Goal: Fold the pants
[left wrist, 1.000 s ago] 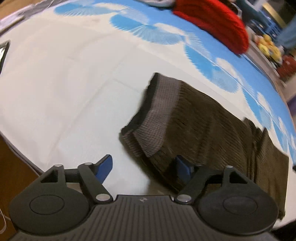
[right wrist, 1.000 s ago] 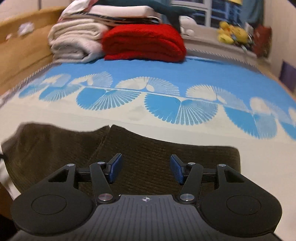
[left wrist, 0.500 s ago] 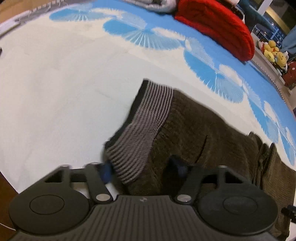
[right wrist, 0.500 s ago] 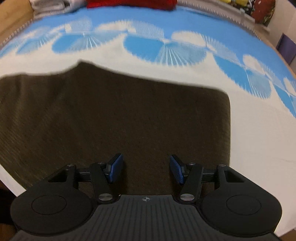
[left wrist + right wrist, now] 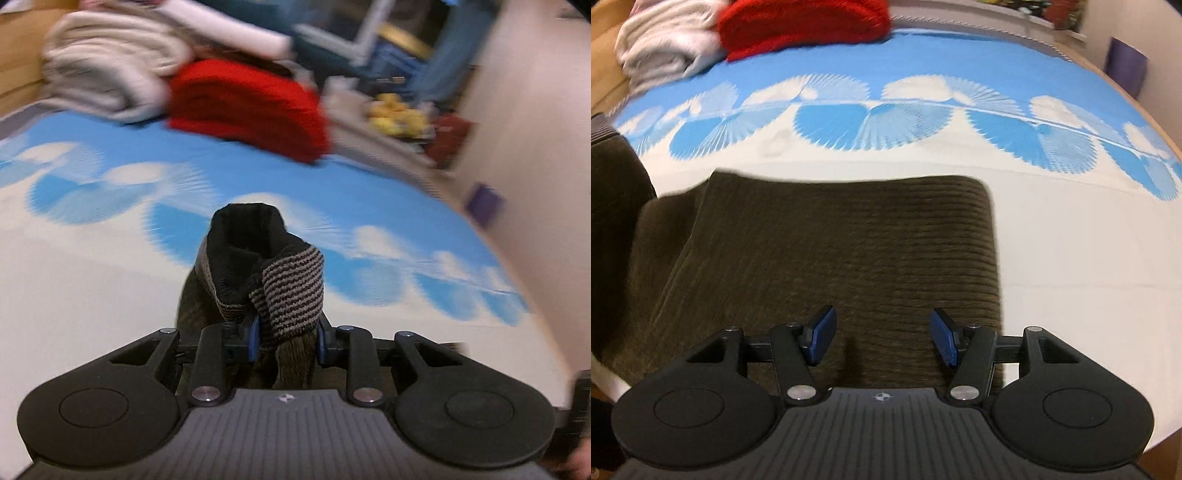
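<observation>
- Pants [image 5: 827, 258], dark brown ribbed knit, lie on the bed [image 5: 1071, 236] along its near edge; the folded cloth spreads flat toward the right, with pale sheet beyond its right-hand end.
- At the left we see the left gripper [image 5: 284, 338], whose jaws have just been closing; its blue pads [image 5: 252, 339] now press on the bunched cloth just below the striped waistband [image 5: 291, 291], which stands raised above the sheet.
- In the right wrist view a dark mass of the same cloth [image 5: 613, 192] hangs at the far left, apart from the flat portion; we read it as the lifted end.
- Further right, the right gripper [image 5: 882, 339] hovers over the flat cloth near the bed's front edge, jaws spread and nothing between them.
- At the bed's far edge lie a cream blanket [image 5: 665, 48] and, to its right, a red blanket [image 5: 805, 18], both well apart from the pants.
- We judge the step in hand to be carrying the waistband end across to the right, onto the flat half.
- Risk one: the grip takes a bunched fold, not a flat hem, so a layer may slip out and the fold land crooked.
- Risk two: with the right jaws not holding anything, the flat half may drag along the sheet and wrinkle.
- Risk three: the cloth reaches the front edge, so a pull toward us could tip it off the bed.
</observation>
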A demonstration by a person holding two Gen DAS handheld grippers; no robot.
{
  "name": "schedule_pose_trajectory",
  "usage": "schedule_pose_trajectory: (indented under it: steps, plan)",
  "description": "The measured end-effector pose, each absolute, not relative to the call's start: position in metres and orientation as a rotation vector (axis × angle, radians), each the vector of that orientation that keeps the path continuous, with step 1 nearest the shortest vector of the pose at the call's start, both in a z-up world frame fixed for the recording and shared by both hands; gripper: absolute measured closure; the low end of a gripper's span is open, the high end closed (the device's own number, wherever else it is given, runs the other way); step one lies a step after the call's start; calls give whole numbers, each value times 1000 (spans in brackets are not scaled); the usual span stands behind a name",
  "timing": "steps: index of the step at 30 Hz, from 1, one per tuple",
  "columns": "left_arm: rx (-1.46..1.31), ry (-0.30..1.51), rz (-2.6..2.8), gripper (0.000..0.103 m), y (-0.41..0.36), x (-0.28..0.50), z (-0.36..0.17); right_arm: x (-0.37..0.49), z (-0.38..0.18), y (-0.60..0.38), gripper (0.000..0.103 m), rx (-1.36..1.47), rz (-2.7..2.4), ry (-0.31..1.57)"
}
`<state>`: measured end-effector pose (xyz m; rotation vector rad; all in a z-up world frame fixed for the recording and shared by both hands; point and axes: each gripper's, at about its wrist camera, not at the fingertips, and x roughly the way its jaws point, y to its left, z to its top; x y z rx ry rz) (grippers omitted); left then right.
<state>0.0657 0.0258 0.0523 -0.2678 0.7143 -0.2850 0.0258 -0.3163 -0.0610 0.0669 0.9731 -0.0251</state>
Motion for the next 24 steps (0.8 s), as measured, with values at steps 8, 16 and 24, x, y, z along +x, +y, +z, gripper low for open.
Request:
schedule_pose_trajectory:
  steps: [8,16,24]
  plan:
    - [-103,748,-660,73,-147,31,49,0,-54,-391,45,338,-201,882]
    - [2,963,-733,46,-214,28,-15,-25,-63,-447,45,596,-278,816]
    - [-157,915,-447,38,-108,81,0,-3,-78,-418,29,720,-74,897]
